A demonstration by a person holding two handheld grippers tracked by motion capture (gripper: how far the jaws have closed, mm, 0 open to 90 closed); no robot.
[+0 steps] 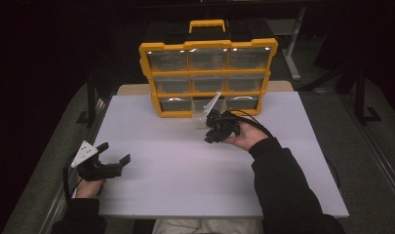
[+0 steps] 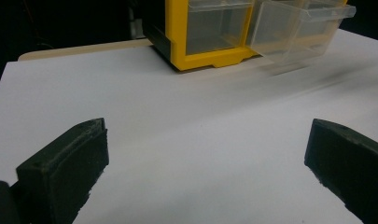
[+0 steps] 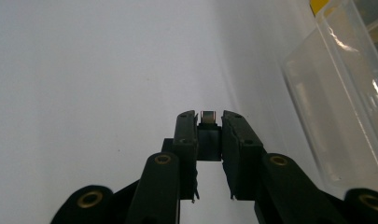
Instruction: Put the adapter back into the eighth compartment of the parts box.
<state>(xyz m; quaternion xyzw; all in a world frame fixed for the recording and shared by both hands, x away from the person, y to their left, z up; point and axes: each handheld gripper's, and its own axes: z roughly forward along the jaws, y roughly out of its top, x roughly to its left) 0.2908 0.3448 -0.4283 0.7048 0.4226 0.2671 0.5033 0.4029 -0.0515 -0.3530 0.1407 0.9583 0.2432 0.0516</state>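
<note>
My right gripper (image 1: 208,138) hovers over the white table (image 1: 185,165), just in front of the yellow organiser (image 1: 208,45). It is shut on a small dark block (image 3: 209,133) with a pale end, pinched between the fingertips (image 3: 186,135). Beside it a clear drawer (image 1: 203,110) sticks out of the organiser's bottom row; the same clear drawer (image 3: 340,93) fills the right side of the right gripper view. My left gripper (image 1: 114,152) rests low at the table's near left, open and holding nothing, its fingers (image 2: 67,170) spread wide over bare table.
The organiser has three rows of clear drawers (image 2: 217,25) and a yellow carry handle (image 1: 207,24) on top. It stands at the table's far edge. Dark floor and a metal stand leg (image 1: 292,48) lie beyond the table.
</note>
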